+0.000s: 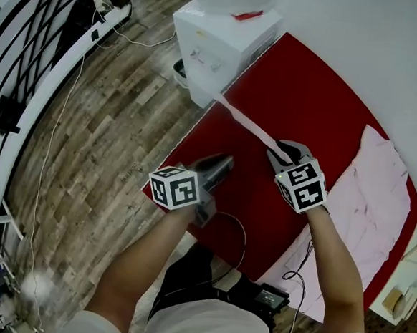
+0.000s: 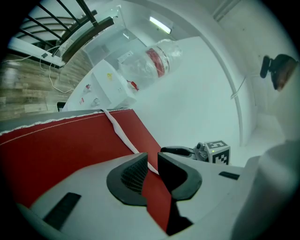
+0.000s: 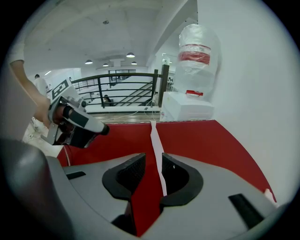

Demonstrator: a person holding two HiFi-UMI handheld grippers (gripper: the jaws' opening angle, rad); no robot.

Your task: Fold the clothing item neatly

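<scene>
A pale pink garment point(image 1: 373, 197) lies spread on the right side of the red table top point(image 1: 261, 224). A narrow pale pink strip point(image 1: 248, 122) runs straight from the table's far corner to my right gripper point(image 1: 286, 154). In the right gripper view the strip point(image 3: 154, 136) passes between the jaws of the right gripper point(image 3: 153, 163), along the right pad. A red gap shows beside it, so the jaws stand open. My left gripper point(image 1: 225, 162) hovers over the table's left edge. Its jaws point(image 2: 152, 161) are slightly apart with nothing between them; the strip point(image 2: 119, 129) lies beyond.
A white water dispenser point(image 1: 225, 41) with a bottle point(image 2: 150, 63) stands at the table's far corner. Wooden floor point(image 1: 119, 119), a black railing point(image 1: 23, 54) and loose cables are at the left. A black device point(image 1: 266, 297) with a cord sits near the front edge; small items point(image 1: 398, 299) lie at the right.
</scene>
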